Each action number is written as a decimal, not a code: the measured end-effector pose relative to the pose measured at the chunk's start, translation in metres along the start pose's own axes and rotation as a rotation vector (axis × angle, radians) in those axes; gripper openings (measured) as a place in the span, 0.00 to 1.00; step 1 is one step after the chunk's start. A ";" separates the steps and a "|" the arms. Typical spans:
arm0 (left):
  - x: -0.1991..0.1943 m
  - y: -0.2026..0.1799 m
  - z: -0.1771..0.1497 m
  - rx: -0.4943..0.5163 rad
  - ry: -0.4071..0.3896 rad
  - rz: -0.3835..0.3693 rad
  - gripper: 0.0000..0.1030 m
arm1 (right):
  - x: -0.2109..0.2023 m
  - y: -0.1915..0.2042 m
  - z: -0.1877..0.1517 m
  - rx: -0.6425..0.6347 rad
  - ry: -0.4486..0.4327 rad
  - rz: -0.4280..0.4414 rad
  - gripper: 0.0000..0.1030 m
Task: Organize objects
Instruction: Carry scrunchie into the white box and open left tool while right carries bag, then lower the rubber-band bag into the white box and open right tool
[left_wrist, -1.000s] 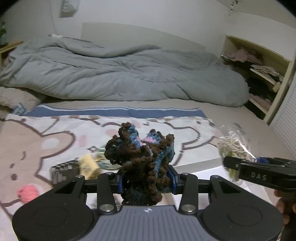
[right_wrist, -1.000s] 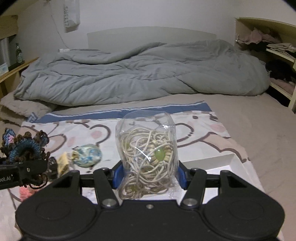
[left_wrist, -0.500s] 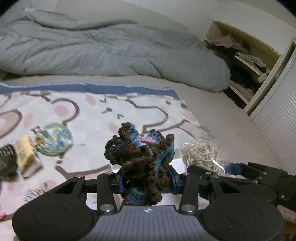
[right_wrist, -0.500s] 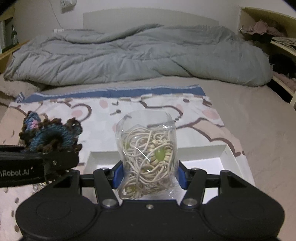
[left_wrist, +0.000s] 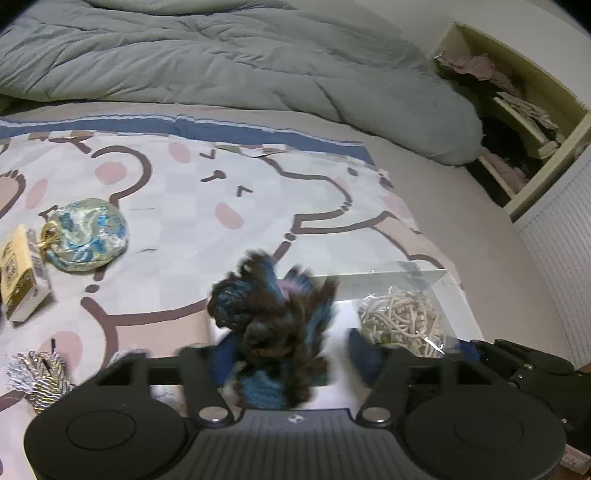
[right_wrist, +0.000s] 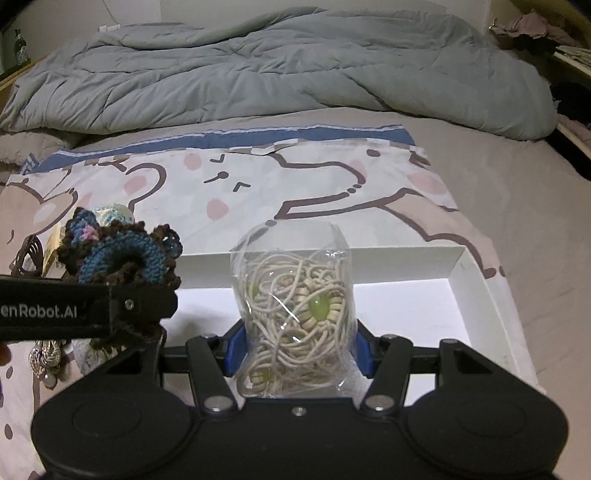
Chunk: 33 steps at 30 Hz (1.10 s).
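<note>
My left gripper (left_wrist: 291, 350) stands open over the left part of a white box (right_wrist: 491, 295). A brown and blue crochet piece (left_wrist: 273, 317) sits blurred between its spread fingers; it also shows in the right wrist view (right_wrist: 122, 254). My right gripper (right_wrist: 297, 349) is shut on a clear bag of cream cord and beads (right_wrist: 295, 310), held above the box. That bag also shows in the left wrist view (left_wrist: 402, 319).
The box lies on a cartoon-print cloth (left_wrist: 192, 206) on a bed. On the cloth to the left lie a blue patterned pouch (left_wrist: 86, 234), a small yellow carton (left_wrist: 18, 273) and a silver tassel (left_wrist: 40, 376). A grey duvet (right_wrist: 258, 70) lies behind, shelves (left_wrist: 517, 110) to the right.
My left gripper has moved right over the box and its fingers have spread apart, loosening the crochet piece. My right gripper has tilted down over the box with the bag still held.
</note>
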<state>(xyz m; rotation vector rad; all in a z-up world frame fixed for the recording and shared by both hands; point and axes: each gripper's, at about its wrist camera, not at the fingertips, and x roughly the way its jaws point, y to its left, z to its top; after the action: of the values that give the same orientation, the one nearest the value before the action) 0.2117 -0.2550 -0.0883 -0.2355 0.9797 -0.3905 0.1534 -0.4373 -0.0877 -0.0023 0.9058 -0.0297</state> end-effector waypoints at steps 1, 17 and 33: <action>-0.001 0.001 0.001 0.004 0.000 0.006 0.71 | 0.002 0.000 0.000 0.007 -0.001 0.008 0.59; -0.015 0.000 -0.001 0.055 0.000 0.062 0.71 | -0.007 -0.015 -0.004 0.077 -0.009 -0.013 0.74; -0.028 0.002 -0.003 0.072 -0.016 0.066 0.73 | -0.007 -0.013 -0.033 -0.062 0.214 0.011 0.60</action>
<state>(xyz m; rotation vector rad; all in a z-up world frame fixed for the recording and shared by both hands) 0.1954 -0.2414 -0.0691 -0.1405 0.9529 -0.3626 0.1229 -0.4501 -0.1026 -0.0524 1.1200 0.0084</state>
